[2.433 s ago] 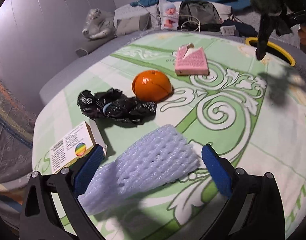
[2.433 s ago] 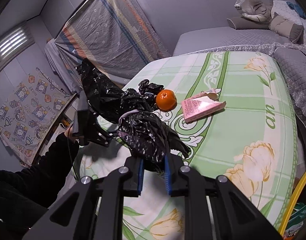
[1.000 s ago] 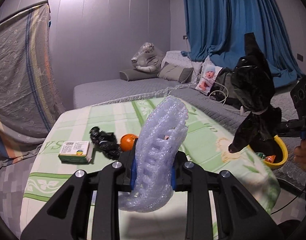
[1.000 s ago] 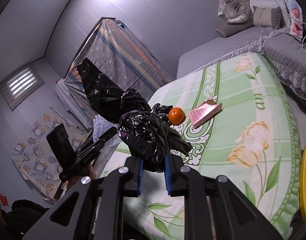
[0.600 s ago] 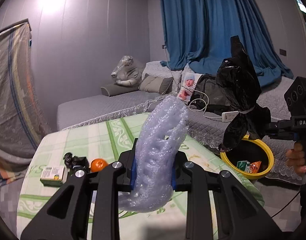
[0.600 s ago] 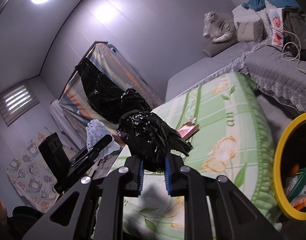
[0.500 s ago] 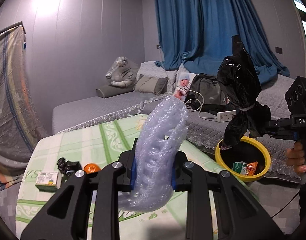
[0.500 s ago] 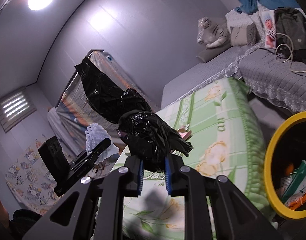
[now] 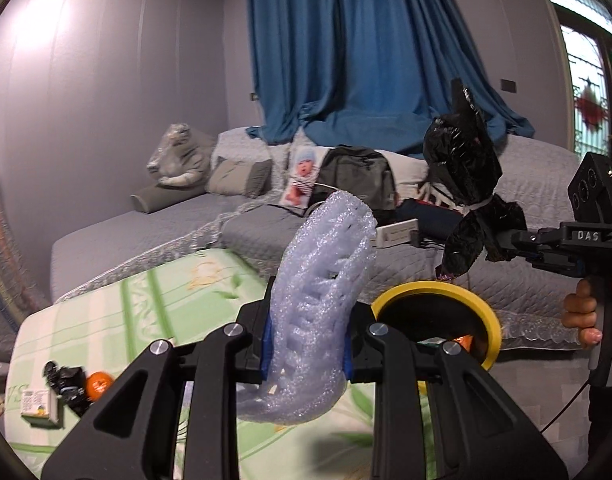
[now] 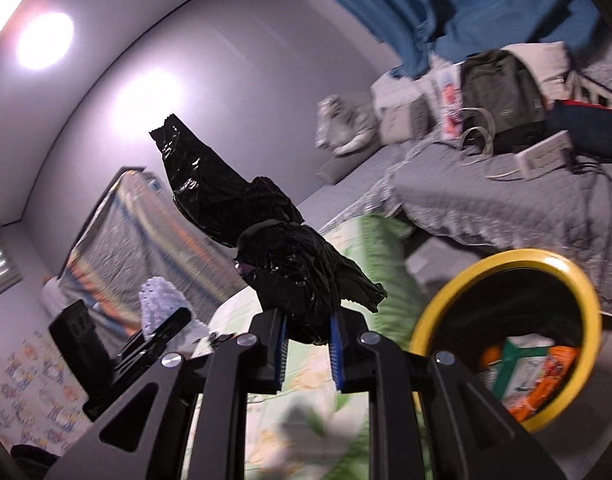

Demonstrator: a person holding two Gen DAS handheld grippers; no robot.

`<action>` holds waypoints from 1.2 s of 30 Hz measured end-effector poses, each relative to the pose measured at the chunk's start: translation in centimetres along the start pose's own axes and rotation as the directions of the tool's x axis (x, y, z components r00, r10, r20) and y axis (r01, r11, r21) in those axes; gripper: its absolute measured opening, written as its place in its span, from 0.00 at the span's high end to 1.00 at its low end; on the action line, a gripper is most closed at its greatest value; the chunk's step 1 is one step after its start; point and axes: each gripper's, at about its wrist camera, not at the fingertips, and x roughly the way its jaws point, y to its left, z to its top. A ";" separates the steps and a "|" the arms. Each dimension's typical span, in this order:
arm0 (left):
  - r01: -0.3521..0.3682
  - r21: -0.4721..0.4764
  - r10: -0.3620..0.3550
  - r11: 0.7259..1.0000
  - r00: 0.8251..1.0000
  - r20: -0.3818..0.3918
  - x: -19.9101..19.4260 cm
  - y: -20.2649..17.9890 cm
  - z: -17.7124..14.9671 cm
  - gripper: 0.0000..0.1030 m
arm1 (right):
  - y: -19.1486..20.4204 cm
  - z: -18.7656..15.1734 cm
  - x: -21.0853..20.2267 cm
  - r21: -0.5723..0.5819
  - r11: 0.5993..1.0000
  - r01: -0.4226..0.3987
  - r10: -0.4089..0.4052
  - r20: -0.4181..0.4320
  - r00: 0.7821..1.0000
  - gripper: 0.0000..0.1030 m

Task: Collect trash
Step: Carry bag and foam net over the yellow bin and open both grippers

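My left gripper (image 9: 308, 350) is shut on a pale blue foam fruit net (image 9: 322, 280) and holds it upright in the air above the green bed cover. My right gripper (image 10: 308, 350) is shut on a crumpled black plastic bag (image 10: 281, 256), held high. From the left wrist view that bag (image 9: 466, 184) hangs above and just right of the yellow-rimmed trash bin (image 9: 488, 316). The bin (image 10: 586, 344) sits low right in the right wrist view and holds wrappers. The left gripper with the net (image 10: 161, 304) shows at the lower left there.
On the green floral bed cover (image 9: 153, 312) lie a small box (image 9: 39, 404), another black bag (image 9: 63, 380) and an orange (image 9: 99, 384). A grey sofa (image 9: 546, 240) behind the bin carries a backpack (image 9: 358, 176), cushions and cables.
Both grippers have swung from the bed toward the bin, each still gripping its item. The bin now looms larger in both views and the bed items have slid to the lower left.
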 end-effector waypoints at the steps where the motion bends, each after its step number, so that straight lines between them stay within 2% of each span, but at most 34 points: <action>1: 0.012 0.006 -0.012 1.000 1.000 -0.003 0.7 -0.5 0.1 0.76 | -0.3 -0.1 -0.1 0.007 1.000 0.010 -0.010 0.003 1.000 0.85; 12: 0.091 0.025 -0.090 0.996 0.995 -0.042 5.8 -4.9 0.3 0.76 | -5.2 -1.1 -1.7 0.055 0.983 0.174 -0.176 0.037 0.984 0.85; 16: 0.140 0.014 -0.139 0.990 0.988 -0.070 8.7 -6.3 0.0 0.76 | -6.3 -1.3 -1.5 0.070 0.970 0.233 -0.236 0.040 0.971 0.85; 20: 0.151 0.025 -0.147 0.988 0.983 -0.106 12.0 -8.4 -0.4 0.76 | -7.6 -1.6 -1.0 0.092 0.950 0.298 -0.301 0.028 0.953 0.85; 28: 0.183 -0.014 -0.183 0.983 0.964 -0.195 17.6 -10.8 -2.0 0.76 | -11.1 -2.4 0.3 0.180 0.927 0.328 -0.329 -0.022 0.944 0.85; 33: 0.194 0.000 -0.189 0.981 0.957 -0.218 19.1 -12.3 -2.7 0.75 | -12.9 -3.2 0.9 0.226 0.906 0.356 -0.351 -0.067 0.934 0.85; 36: 0.199 -0.018 -0.197 0.980 0.952 -0.233 19.7 -12.7 -2.8 0.72 | -13.8 -3.4 1.1 0.257 0.902 0.346 -0.336 -0.084 0.938 0.84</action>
